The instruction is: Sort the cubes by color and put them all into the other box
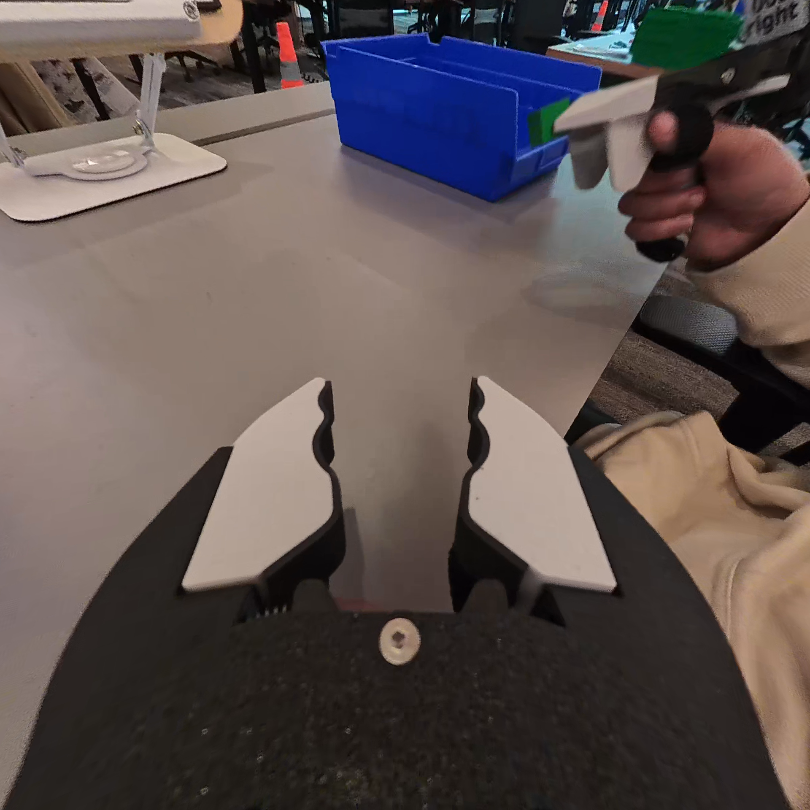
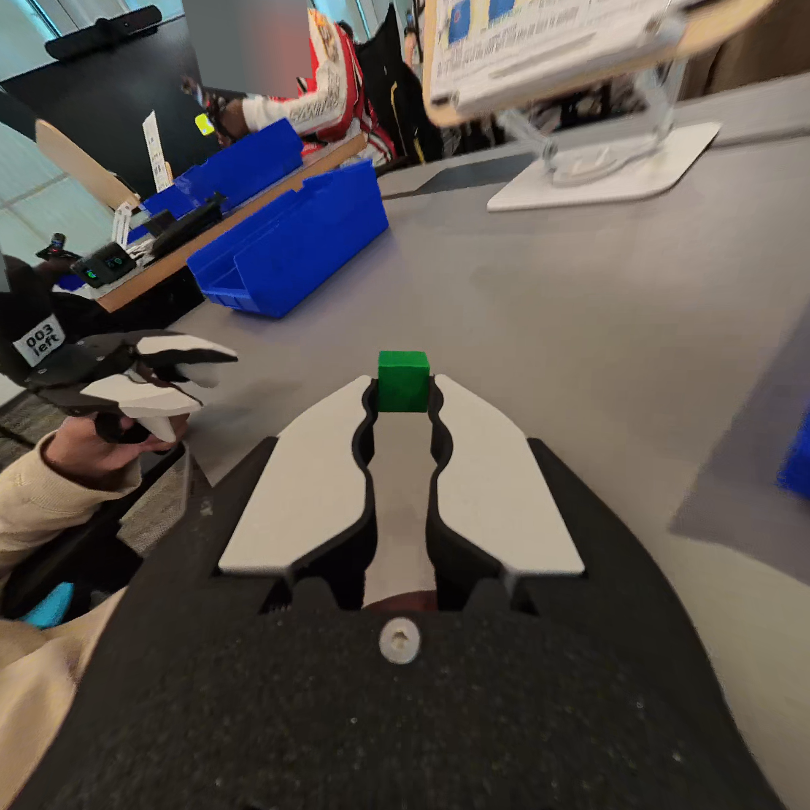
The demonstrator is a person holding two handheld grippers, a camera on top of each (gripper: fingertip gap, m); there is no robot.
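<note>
I'm clenching my right gripper (image 2: 402, 385) on the green cube (image 2: 402, 382), keeping it level toward the blue box (image 2: 302, 245) at upper left; left gripper (image 1: 401, 394) released.

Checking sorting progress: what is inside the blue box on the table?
In the left wrist view the blue box shows a lengthwise divider and no cubes, but its walls hide the floor. The only cube visible is green, held by the right hand-held gripper.

I can't see into the blue box (image 2: 307, 245); its contents are hidden, and the far stand (image 2: 605, 171) is perhaps motion-blurred.
</note>
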